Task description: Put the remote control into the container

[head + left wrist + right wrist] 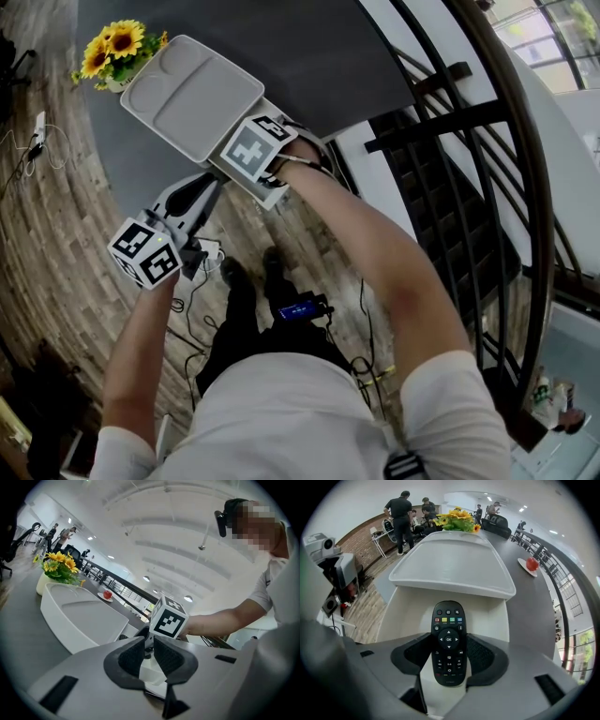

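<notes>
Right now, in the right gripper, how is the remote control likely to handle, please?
The remote control looks like rigid plastic, so it should not bend in the right gripper. Its smooth rounded sides may slip or pivot if the grip loosens. Being flat, it will probably rest in the container without rolling.

Tray (454, 566) just beyond open container (401, 613).

Head view: right gripper (449, 654) hides remote control (448, 639); distant red item (532, 564) indistinct.
</notes>
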Tool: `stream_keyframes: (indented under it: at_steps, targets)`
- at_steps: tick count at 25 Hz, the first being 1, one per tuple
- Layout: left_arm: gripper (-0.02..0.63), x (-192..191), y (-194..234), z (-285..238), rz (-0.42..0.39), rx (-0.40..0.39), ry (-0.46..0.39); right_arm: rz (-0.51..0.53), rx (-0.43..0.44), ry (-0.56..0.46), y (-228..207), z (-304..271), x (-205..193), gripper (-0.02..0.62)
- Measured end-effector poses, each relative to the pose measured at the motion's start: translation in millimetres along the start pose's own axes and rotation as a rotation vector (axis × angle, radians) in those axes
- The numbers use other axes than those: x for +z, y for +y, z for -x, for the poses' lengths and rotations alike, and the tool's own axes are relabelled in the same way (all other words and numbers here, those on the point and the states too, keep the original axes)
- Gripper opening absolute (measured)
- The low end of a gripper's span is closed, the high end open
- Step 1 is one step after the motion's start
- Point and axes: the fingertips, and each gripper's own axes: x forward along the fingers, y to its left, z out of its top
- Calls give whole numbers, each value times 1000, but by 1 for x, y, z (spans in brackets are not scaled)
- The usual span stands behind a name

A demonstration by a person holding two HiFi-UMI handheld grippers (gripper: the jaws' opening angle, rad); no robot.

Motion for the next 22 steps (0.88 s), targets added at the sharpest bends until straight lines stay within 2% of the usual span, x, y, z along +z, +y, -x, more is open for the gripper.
stream_keyframes:
  at_steps: [13,22]
  targets:
    - [63,-3,-3,0,14,-1,-2,-55,35,-68,3,-5,12,233]
    - [63,0,-4,2,11,1,-11,-57,1,-111,-2,2,12,235]
